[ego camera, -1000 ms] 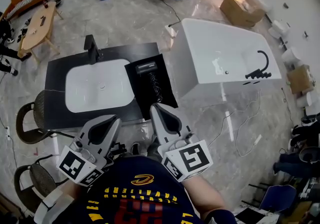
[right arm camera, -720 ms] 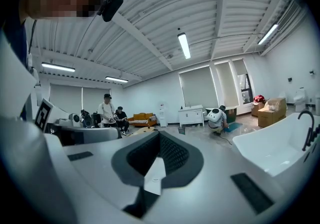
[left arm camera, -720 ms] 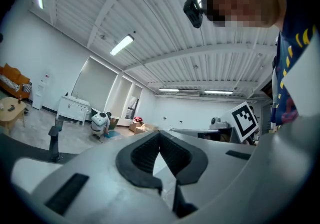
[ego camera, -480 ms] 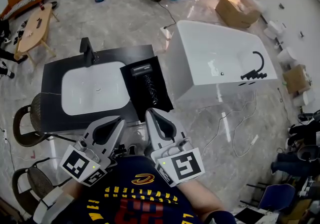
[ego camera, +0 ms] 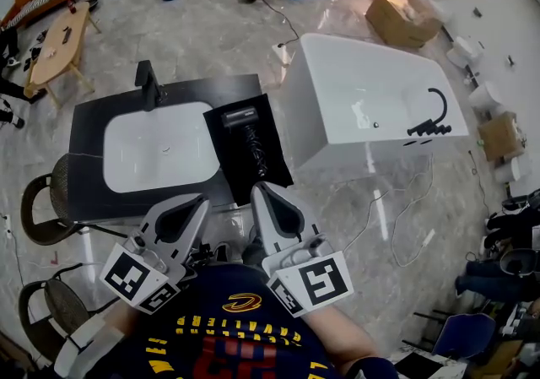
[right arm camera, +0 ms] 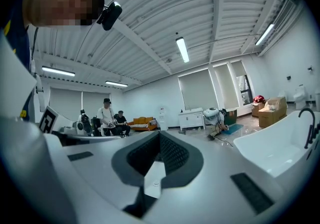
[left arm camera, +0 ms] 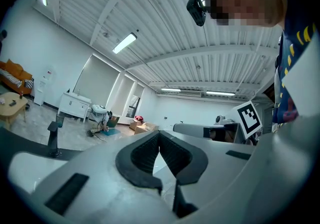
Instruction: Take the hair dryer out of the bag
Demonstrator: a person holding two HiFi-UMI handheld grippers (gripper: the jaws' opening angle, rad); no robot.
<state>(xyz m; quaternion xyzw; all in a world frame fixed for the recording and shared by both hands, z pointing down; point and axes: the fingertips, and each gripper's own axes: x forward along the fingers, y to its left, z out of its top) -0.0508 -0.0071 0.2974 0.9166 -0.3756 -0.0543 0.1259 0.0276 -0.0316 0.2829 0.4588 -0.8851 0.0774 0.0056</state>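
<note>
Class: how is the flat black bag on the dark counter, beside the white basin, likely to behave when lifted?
The flat black bag lies thin and sheet-like, so it is probably floppy. The grey-headed hair dryer rests on or in it, so it would likely sag under that weight.

Blk bag [ego camera: 226,168], wht basin [ego camera: 160,149], wht tub [ego camera: 363,86].

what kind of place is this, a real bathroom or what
Likely a big open hall staged as a mock bathroom, not a real one: a white bathtub and a black vanity with a basin stand free on the floor, cardboard boxes beyond.
</note>
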